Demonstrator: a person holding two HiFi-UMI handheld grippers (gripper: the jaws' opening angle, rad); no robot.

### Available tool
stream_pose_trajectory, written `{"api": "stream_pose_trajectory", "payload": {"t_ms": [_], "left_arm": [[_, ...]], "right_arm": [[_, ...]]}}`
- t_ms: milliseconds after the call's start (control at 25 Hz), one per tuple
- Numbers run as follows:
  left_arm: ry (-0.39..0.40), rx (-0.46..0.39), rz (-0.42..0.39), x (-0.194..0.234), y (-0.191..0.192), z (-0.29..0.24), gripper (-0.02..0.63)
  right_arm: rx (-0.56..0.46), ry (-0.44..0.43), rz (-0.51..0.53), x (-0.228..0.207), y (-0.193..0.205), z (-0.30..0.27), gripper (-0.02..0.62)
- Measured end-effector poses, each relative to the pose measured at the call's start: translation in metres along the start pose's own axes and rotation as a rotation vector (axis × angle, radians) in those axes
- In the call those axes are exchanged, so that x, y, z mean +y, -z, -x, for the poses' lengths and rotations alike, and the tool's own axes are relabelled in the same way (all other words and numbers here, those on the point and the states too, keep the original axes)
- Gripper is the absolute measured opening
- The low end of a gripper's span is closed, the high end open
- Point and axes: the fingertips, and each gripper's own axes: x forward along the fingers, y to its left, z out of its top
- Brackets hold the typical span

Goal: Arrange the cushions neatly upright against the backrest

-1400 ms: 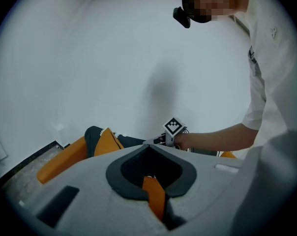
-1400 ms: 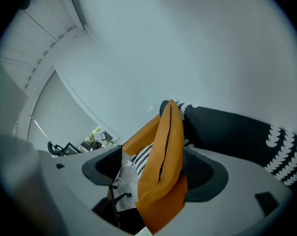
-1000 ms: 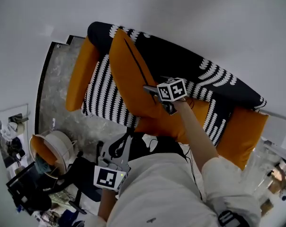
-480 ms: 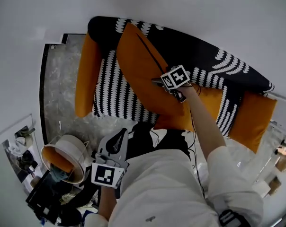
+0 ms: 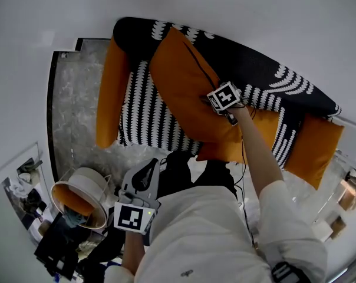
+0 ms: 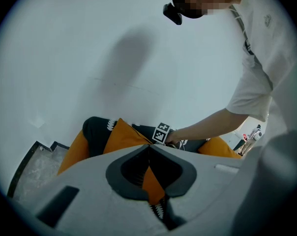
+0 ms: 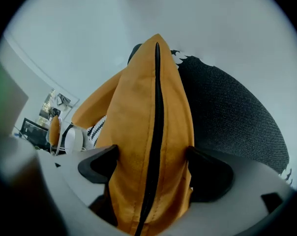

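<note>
right gripper (image 7: pixel 151 168): jaws just widened, apparently pinching orange cushion (image 7: pixel 147 102) edge | left gripper (image 6: pixel 148 146): closed, off sofa (image 5: pixel 272 82)

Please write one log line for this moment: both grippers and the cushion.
right gripper: clamped on orange cushion edge, jaws just opened wider | left gripper: shut, empty | pose: on edge, beside backrest

right gripper (image 5: pixel 212 101) jaws widened, gripping cushion (image 5: pixel 181 81)
</note>
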Motion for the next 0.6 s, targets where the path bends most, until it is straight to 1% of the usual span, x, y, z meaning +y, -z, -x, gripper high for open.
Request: {"api": "stream_pose_trajectory", "payload": {"t_ms": [160, 240, 400, 480, 600], "left_arm": [[0.002, 0.004, 0.007, 0.010, 0.000, -0.001, 0.012], [0.007, 0.002, 0.007, 0.012, -0.001, -0.002, 0.012], [0.011, -0.007, 0.012, 0.016, -0.006, -0.003, 0.012], [0.010, -0.006, 0.014, 0.017, -0.006, -0.004, 0.012], [0.012, -0.012, 0.011, 0.018, -0.007, -0.006, 0.012]], "right_arm": [[0.007, 0.056, 0.070, -0.005, -0.007, 0.003, 0.424], [0.009, 0.038, 0.089, -0.001, -0.008, 0.000, 0.431], [0.026, -0.058, 0.012, 0.010, -0.006, -0.015, 0.430], [0.033, -0.066, -0.010, 0.014, -0.007, -0.021, 0.430], [0.052, -0.039, -0.015, 0.016, -0.006, -0.028, 0.428]]}}
